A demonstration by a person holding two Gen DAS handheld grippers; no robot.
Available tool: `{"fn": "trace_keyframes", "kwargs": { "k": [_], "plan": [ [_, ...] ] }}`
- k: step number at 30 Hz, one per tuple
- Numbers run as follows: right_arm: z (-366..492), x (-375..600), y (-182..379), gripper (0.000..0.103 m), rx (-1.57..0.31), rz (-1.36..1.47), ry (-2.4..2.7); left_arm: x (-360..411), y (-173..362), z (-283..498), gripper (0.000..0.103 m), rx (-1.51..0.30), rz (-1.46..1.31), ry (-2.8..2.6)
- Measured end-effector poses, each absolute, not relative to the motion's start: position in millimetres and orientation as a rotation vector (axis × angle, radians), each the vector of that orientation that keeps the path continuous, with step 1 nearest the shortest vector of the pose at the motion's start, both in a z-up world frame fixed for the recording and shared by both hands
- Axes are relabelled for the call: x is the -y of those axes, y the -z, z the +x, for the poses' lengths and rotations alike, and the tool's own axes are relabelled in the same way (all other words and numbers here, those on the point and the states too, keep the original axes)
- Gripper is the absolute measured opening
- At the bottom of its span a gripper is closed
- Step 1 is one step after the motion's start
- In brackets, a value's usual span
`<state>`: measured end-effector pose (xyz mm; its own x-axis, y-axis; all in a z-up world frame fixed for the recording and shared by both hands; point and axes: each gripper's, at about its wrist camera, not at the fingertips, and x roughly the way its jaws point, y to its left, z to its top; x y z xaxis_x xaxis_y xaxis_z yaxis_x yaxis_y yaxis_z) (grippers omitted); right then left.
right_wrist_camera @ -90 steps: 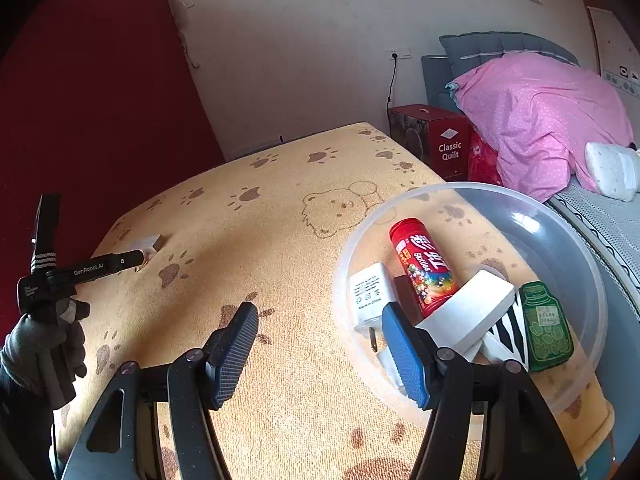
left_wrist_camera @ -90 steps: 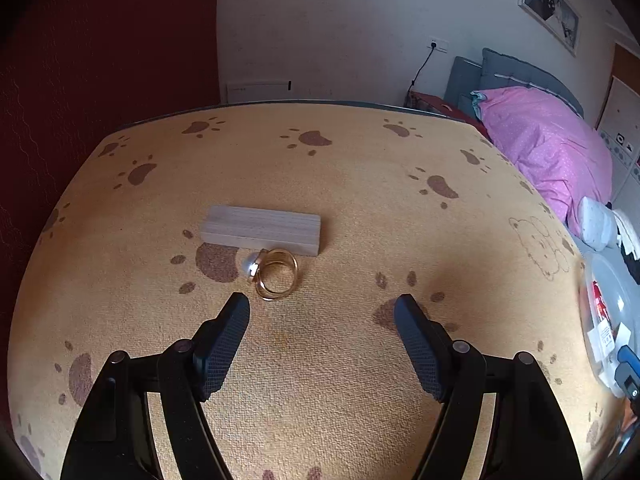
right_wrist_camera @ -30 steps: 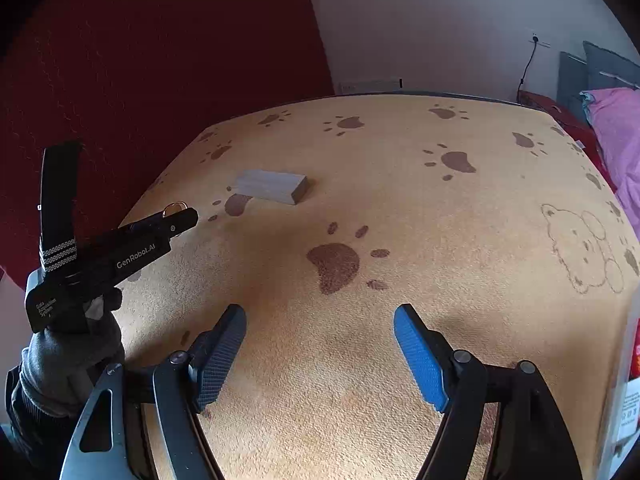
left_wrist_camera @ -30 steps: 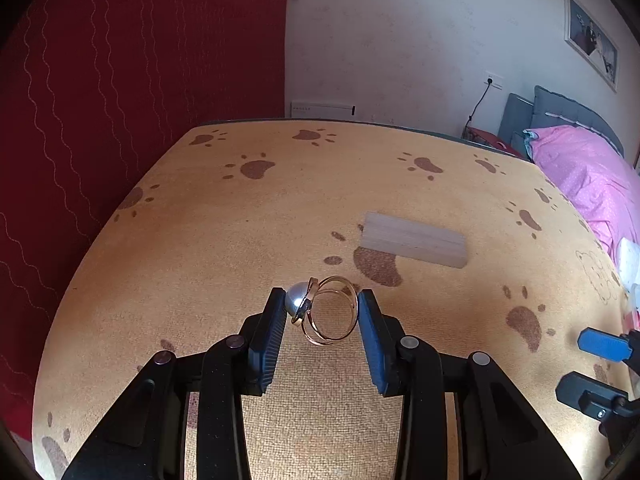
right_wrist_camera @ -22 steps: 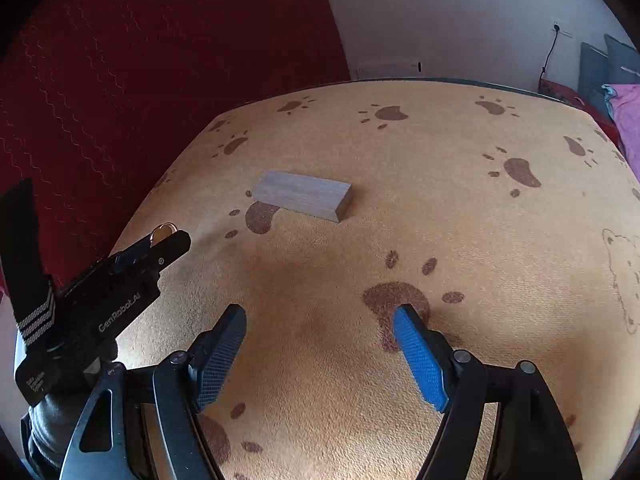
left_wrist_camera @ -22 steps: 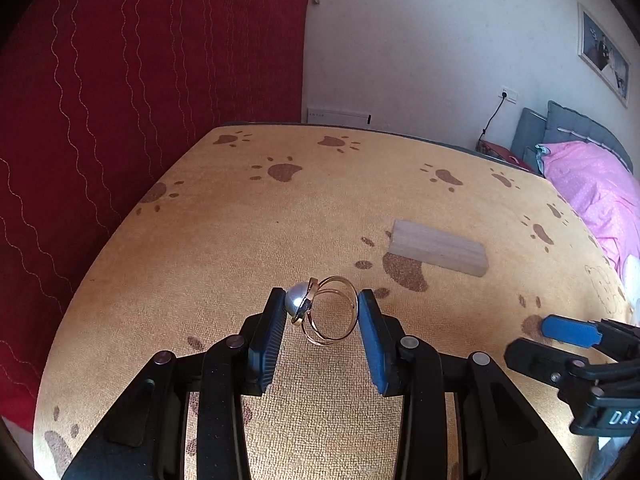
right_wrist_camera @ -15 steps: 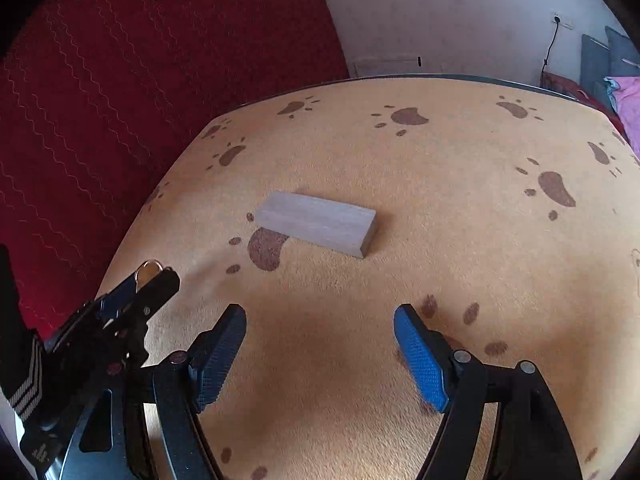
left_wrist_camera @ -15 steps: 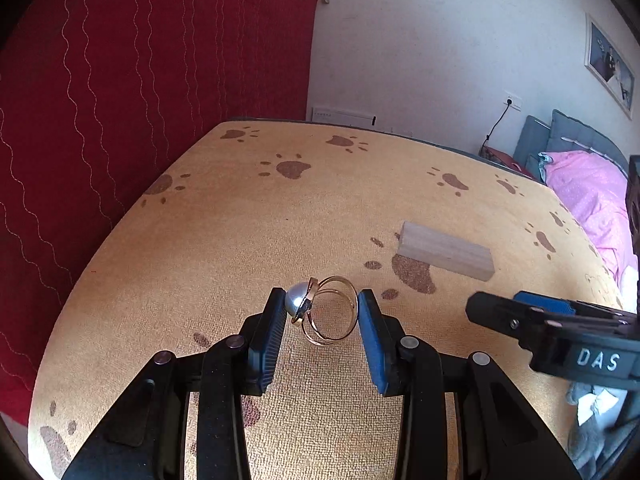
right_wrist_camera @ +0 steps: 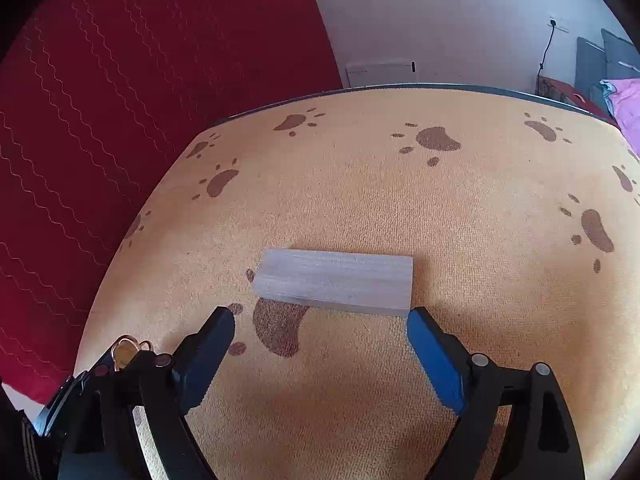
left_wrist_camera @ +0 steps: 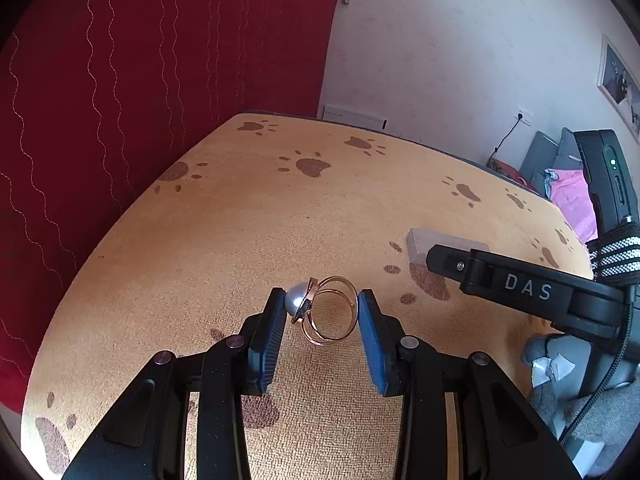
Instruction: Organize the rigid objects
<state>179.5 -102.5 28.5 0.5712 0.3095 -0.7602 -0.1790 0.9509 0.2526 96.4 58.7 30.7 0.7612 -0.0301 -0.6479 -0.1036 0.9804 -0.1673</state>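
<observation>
My left gripper [left_wrist_camera: 322, 312] clamps the gold pearl ring [left_wrist_camera: 324, 310] above the paw-print cloth [left_wrist_camera: 240, 220]. My right gripper [right_wrist_camera: 320, 324], jaws opening, nothing between, hangs just before the wooden block [right_wrist_camera: 336, 280]. Red curtain [left_wrist_camera: 140, 80] behind.

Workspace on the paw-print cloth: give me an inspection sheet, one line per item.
Surface: orange cloth with brown paw prints covers the table.
Job's things: gold ring with a pearl, held clear of the cloth; grey rectangular block lying flat.
Clutter: nothing seen on the cloth.
Grippers: left gripper shut on the ring; right gripper just short of the block, jaws opening, nothing between them.
Cables: black cord hanging from a wall socket; black cable by the right gripper's handle.
Surroundings: red curtain, white wall, framed picture, pink bedding.
</observation>
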Motion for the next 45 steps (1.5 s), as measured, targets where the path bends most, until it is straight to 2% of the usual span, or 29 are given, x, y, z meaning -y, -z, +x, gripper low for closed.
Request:
{"fn": "trace_keyframes", "kwargs": {
  "k": [14,23,45],
  "plan": [
    [200,76,-23,0.099,-0.905,-0.029,-0.214,-61,-29,97,0.037,-0.712,-0.210,-0.033],
    [201,80,-25,0.094,-0.893,-0.030,-0.238,-59,-27,98,0.037,-0.722,-0.212,-0.022],
    [103,133,-48,0.094,-0.815,0.042,-0.232,-41,-30,90,0.038,-0.713,-0.186,0.080]
  ]
}}
